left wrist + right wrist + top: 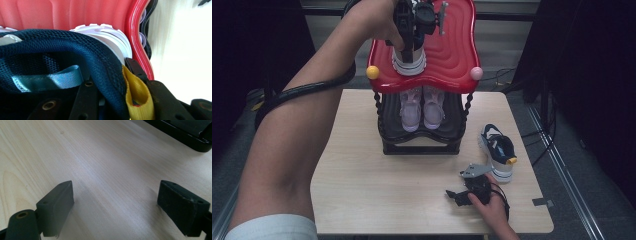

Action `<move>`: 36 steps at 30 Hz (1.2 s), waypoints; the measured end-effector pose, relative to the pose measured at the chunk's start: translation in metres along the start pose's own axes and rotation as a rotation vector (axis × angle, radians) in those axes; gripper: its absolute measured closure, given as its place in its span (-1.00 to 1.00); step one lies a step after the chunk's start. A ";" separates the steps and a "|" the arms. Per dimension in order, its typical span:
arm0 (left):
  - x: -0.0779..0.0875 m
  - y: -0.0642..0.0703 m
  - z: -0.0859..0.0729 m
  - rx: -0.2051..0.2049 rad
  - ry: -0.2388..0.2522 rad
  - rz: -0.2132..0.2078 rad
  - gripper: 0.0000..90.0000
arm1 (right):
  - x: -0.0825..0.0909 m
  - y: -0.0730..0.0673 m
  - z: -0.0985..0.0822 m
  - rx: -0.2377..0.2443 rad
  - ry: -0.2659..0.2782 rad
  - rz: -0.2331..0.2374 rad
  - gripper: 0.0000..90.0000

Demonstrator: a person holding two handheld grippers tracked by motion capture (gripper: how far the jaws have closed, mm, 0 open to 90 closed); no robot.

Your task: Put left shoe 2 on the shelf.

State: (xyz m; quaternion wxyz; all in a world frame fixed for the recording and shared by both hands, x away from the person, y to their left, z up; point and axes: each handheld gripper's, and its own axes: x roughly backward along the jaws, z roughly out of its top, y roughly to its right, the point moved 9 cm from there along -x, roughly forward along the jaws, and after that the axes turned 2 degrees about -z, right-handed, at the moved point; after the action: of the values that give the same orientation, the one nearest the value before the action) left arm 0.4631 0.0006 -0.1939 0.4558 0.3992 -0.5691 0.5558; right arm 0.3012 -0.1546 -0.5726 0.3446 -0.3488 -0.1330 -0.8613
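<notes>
The navy mesh sneaker with a white sole and a yellow heel loop point(408, 59) is seen standing on the wavy red plastic top shelf point(452, 55) of the small two-tier shoe rack, toe toward the shelf's front edge and near the yellow ball knob point(372, 72) at the left front corner. Its heel collar is pinched between the jaws of the left tool point(412, 30), which is lowered from above; in the left gripper view one jaw is seen inside the shoe beside a pale blue ribbon tab point(47, 80) and the other outside against the yellow loop point(137, 92), so the tool is closed on the sneaker point(75, 50). The shelf's raised red rim point(136, 37) runs just beside the heel. To the right of the sneaker, bare red shelf is left open as far as the pink ball knob point(476, 73).

Below this shelf, a pair of pale pink sneakers point(422, 107) is held on the black lower tier point(452, 132), toes toward the front.

On the pale wooden surface point(362, 175), right of the rack, a matching navy sneaker point(498, 150) lies near the right edge. Just in front of it, the right tool point(457, 196) is rested low, its jaws spread wide with bare wood point(112, 182) between them. Left of the rack and in front of it, the surface is open.
</notes>
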 end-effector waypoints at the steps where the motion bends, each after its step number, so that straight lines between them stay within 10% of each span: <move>1: 0.000 0.000 0.000 0.006 0.000 -0.004 0.62 | 0.000 0.000 0.000 0.000 0.000 0.000 -0.71; 36: 0.001 -0.003 -0.005 0.039 0.010 -0.005 0.39 | 0.000 0.001 0.000 0.001 -0.001 -0.004 -0.71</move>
State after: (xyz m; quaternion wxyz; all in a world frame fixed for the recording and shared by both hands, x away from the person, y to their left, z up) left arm 0.4663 0.0053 -0.1921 0.4525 0.4066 -0.5548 0.5675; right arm 0.3019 -0.1548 -0.5726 0.3432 -0.3488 -0.1343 -0.8617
